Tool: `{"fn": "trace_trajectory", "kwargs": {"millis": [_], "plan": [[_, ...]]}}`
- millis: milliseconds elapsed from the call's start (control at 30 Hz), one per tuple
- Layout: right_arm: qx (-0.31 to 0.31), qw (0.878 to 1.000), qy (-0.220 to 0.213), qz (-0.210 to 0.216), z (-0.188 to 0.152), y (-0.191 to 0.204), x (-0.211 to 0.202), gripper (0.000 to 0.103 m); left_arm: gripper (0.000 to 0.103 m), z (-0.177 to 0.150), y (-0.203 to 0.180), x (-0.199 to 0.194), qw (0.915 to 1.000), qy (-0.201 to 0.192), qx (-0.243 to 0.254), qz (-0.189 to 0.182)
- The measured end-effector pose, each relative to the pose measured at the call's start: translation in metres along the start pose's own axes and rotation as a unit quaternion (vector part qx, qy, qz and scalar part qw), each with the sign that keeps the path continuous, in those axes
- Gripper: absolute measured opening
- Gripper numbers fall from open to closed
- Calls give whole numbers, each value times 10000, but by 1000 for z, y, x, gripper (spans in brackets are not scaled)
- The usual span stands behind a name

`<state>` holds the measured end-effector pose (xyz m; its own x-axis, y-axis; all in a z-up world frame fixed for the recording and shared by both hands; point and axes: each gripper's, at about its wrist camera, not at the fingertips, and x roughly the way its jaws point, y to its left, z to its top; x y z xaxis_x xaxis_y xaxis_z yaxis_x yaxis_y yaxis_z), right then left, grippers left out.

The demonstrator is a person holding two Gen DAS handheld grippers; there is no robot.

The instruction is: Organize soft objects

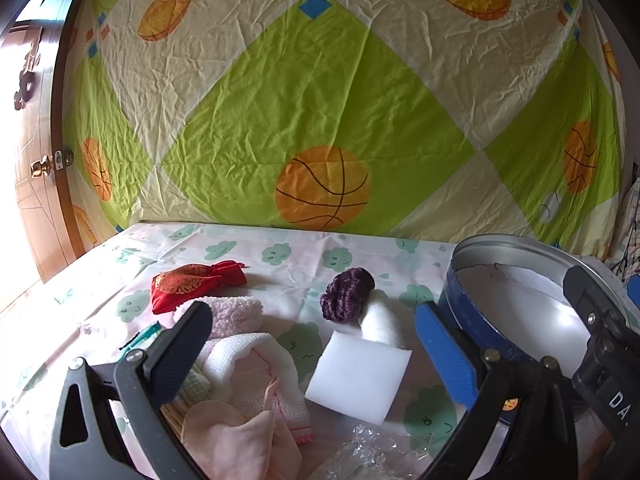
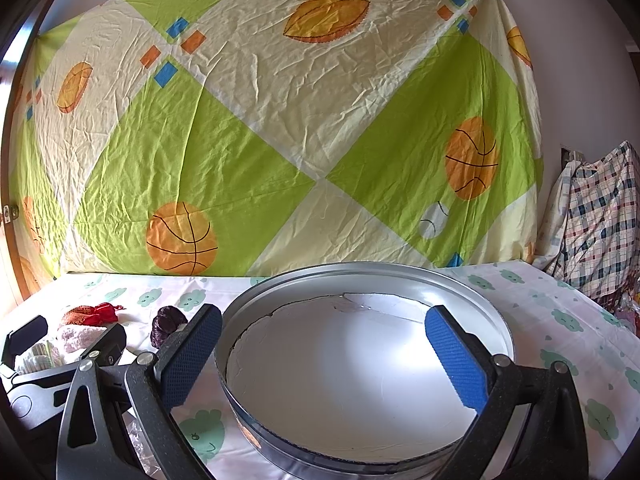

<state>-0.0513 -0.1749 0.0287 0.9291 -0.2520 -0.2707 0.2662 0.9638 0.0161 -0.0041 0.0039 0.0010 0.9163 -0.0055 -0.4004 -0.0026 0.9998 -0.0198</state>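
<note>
Soft things lie on the cloud-print table cloth (image 1: 256,256): a red pouch (image 1: 196,285), a fluffy pink towel (image 1: 236,314), a pink-white cloth pile (image 1: 256,380), a purple yarn ball (image 1: 347,295), a white roll (image 1: 380,322) and a white sponge block (image 1: 357,376). My left gripper (image 1: 316,356) is open and empty, just above the sponge block and cloth pile. A round metal tin (image 2: 360,360) with a blue wall stands empty to the right. My right gripper (image 2: 320,360) is open and empty over the tin. The tin also shows in the left wrist view (image 1: 520,280).
A green and cream ball-print sheet (image 1: 320,100) hangs behind the table. A wooden door (image 1: 32,152) is at the left. Crumpled clear plastic (image 1: 368,452) lies at the table's front. A plaid fabric bundle (image 2: 600,224) sits at the far right.
</note>
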Motion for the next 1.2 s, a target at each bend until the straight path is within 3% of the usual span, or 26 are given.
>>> {"fn": "trace_trajectory", "kwargs": {"millis": [567, 867, 1067, 1200], "plan": [[-22, 9999, -90, 141, 0, 1, -3, 103, 103, -1, 2, -4, 9999, 42, -54, 124], [-14, 9992, -125, 368, 1, 3, -7, 102, 103, -10, 16, -10, 9984, 379, -303, 303], [-148, 9972, -184, 704, 2, 12, -14, 102, 103, -17, 47, -33, 9968, 364, -371, 608], [-310, 9933, -87, 1110, 0, 23, -19, 102, 103, -21, 75, -44, 9937, 346, -317, 1016]]}}
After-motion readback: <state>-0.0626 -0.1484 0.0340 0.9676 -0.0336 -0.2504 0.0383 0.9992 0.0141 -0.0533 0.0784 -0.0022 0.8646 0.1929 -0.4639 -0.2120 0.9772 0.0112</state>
